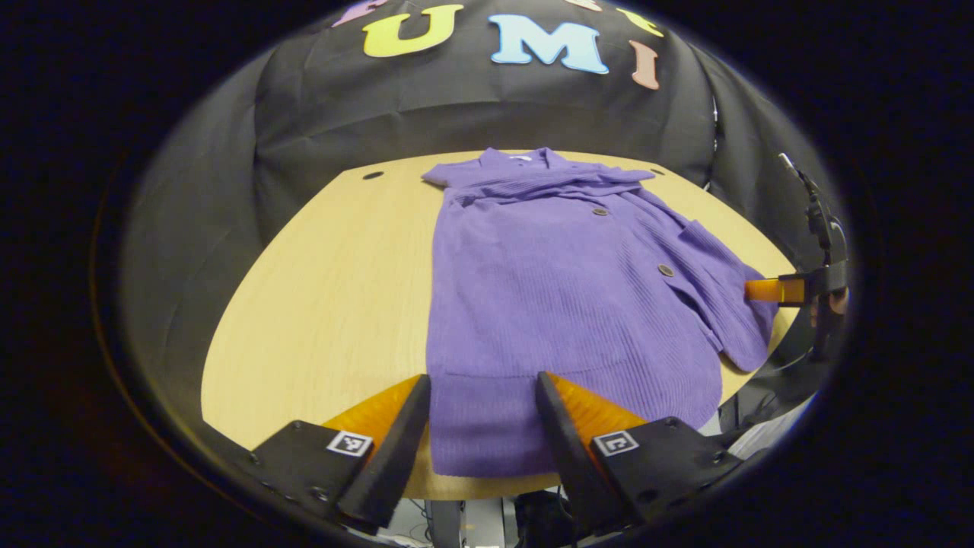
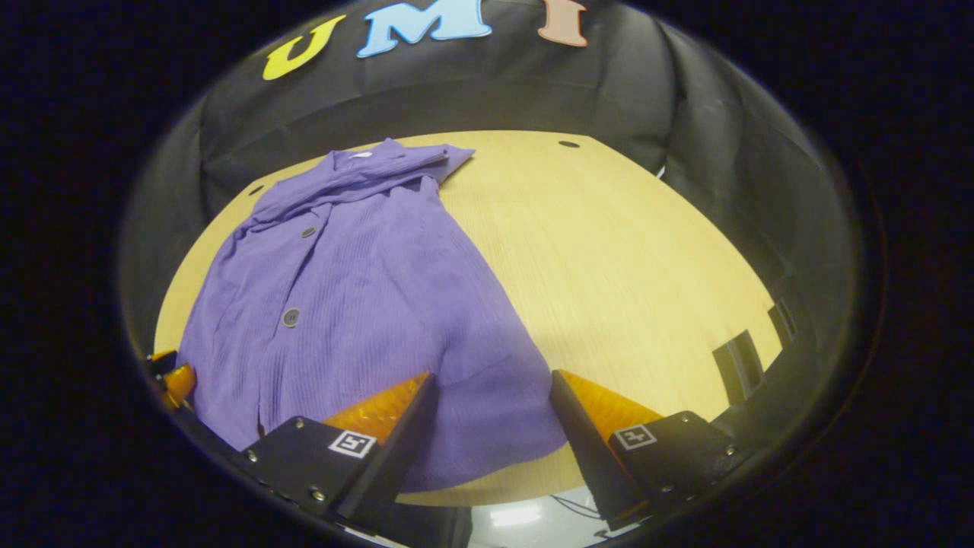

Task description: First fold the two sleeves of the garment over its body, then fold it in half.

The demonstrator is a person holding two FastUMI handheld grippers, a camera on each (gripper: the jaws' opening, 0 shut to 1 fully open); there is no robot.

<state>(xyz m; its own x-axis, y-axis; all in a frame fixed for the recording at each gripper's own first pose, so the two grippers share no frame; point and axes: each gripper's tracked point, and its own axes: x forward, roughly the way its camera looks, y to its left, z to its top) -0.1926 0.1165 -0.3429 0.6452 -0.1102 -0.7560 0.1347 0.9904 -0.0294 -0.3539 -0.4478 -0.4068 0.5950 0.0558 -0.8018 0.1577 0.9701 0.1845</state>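
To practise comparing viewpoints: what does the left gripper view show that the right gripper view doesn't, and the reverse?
Left gripper view: a hand holding the right gripper at the edge of the purple garment. Right gripper view: a broad bare stretch of table beside the garment. Both: the garment spread on the table, buttons facing up.

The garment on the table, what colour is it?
Purple, ribbed knit with dark buttons; the garment shows best in the left gripper view.
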